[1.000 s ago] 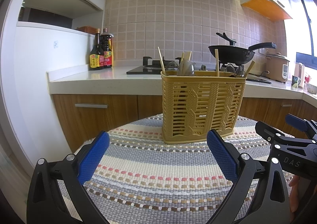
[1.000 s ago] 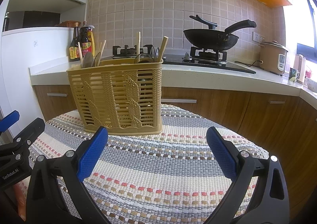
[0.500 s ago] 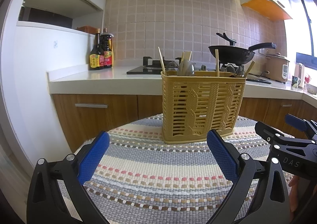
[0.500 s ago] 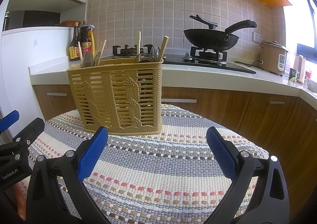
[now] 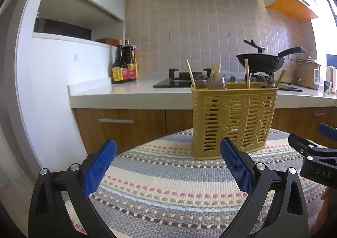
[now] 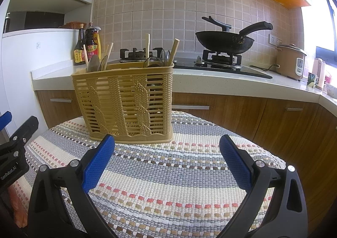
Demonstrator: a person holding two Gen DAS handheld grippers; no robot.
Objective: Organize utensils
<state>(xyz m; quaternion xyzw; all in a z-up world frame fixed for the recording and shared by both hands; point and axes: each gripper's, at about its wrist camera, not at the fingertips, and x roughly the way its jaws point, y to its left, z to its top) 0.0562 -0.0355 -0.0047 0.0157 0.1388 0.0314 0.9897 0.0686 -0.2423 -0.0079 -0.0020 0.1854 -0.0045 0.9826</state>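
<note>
Two grippers hang wide open and empty above the striped mat (image 5: 168, 177), and across the last second nothing has shifted. From the left, the left gripper (image 5: 168, 166) faces the yellow utensil basket (image 5: 232, 120), which stands upright on the mat-covered worktop with chopsticks (image 5: 190, 73) and spoons (image 5: 217, 81) inside; the right gripper (image 6: 167, 162) waits just short of it. Sorting looks finished or not yet begun.

Bright daylight from the right window (image 6: 328, 27) (blown out), sharp focus, fisheye-bent edges, dark corners
</note>
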